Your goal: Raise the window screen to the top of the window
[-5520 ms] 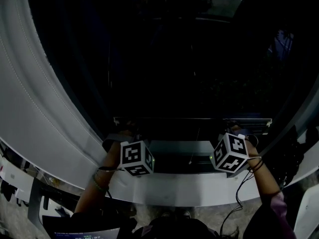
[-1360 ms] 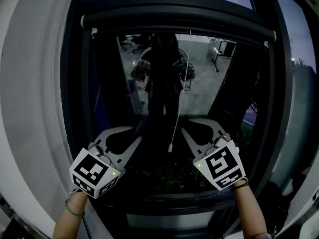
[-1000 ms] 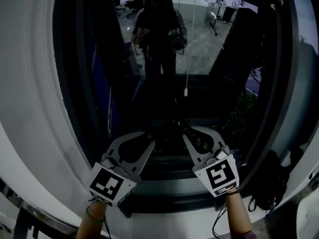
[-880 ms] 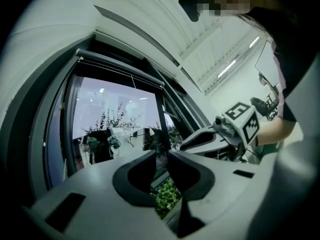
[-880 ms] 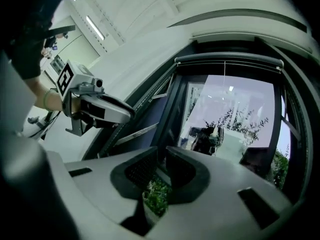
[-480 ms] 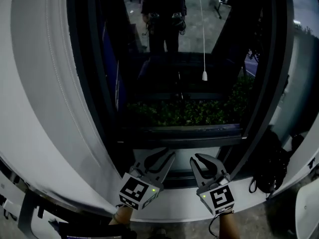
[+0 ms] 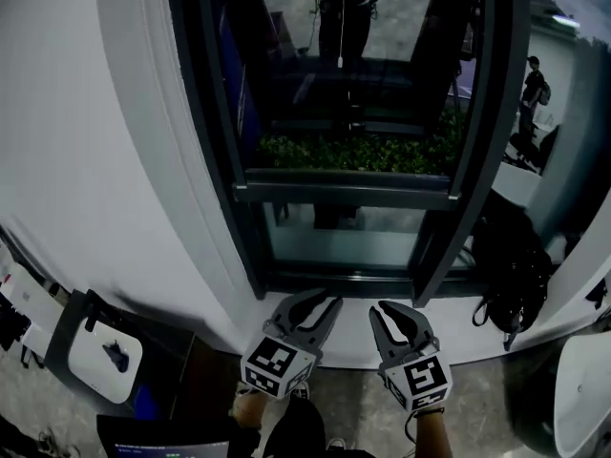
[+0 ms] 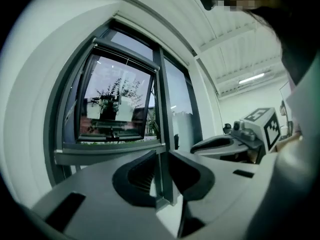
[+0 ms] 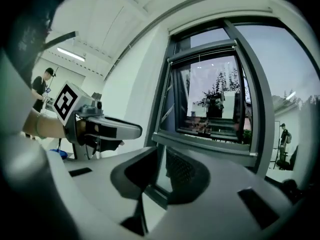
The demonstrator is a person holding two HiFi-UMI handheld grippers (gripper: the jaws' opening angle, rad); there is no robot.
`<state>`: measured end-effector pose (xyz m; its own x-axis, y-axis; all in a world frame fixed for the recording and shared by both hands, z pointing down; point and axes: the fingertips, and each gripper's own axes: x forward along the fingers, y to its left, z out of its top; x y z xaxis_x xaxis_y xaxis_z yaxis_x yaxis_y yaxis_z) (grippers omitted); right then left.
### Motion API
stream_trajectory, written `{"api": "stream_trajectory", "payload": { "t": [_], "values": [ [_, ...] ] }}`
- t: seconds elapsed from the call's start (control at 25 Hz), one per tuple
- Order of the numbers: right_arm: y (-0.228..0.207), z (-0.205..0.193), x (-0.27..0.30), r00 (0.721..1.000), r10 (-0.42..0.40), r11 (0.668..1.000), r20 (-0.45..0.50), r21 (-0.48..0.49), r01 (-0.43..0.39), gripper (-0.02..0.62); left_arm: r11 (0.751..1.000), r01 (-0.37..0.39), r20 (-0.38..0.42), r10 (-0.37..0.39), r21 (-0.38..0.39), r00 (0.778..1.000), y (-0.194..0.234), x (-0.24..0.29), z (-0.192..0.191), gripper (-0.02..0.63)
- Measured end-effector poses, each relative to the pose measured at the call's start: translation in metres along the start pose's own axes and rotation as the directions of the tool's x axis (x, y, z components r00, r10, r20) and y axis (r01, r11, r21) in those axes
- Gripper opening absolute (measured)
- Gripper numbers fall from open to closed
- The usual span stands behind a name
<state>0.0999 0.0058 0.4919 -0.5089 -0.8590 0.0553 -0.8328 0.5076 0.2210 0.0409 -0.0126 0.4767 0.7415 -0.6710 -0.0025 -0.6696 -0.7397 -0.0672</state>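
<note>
The dark-framed window (image 7: 239, 160) fills the upper head view; its top is cut off there. The screen's pull cord (image 7: 341, 17) hangs in front of the glass. In the left gripper view the screen's bar (image 8: 125, 59) sits high at the top of the opening, and it shows in the right gripper view too (image 9: 202, 59). My left gripper (image 7: 323, 303) and right gripper (image 7: 384, 310) hang side by side below the sill (image 7: 344, 280), away from the window. Each stands nearly closed with nothing between its pads. The left gripper view also shows the right gripper (image 8: 220, 144).
A black bag (image 7: 516, 275) lies below the window's right corner. At the lower left stand a grey device on a stand (image 7: 95, 351) and a laptop edge (image 7: 162, 442). A person (image 7: 535, 74) stands far right. A green hedge (image 7: 353, 151) shows outside the glass.
Both grippers came down from window height to below the sill, and the head view tilted down. Earlier they were at the screen's bar low at the sill; the bar then stood at the top.
</note>
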Motion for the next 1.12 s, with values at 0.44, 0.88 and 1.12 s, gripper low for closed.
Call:
{"api": "stream_trajectory", "payload": {
  "t": [0.44, 0.88, 1.12],
  "values": [
    [0.106, -0.006, -0.076, 0.997, 0.083, 0.991, -0.006, 0.105, -0.082, 0.055, 0.994, -0.063, -0.094, 0.054, -0.086, 0.994, -0.068, -0.100, -0.043, 0.072],
    [0.225, 0.011, -0.091, 1.000, 0.024, 0.982, -0.013, 0.186, -0.022, 0.055, 0.993, -0.021, -0.094, 0.010, -0.118, 0.996, -0.063, -0.235, -0.051, 0.072],
    [0.302, 0.025, -0.101, 0.999, -0.013, 0.979, -0.030, 0.202, 0.019, 0.055, 0.984, 0.021, -0.097, -0.038, -0.179, 0.994, -0.061, -0.313, -0.070, 0.071]
  ]
}}
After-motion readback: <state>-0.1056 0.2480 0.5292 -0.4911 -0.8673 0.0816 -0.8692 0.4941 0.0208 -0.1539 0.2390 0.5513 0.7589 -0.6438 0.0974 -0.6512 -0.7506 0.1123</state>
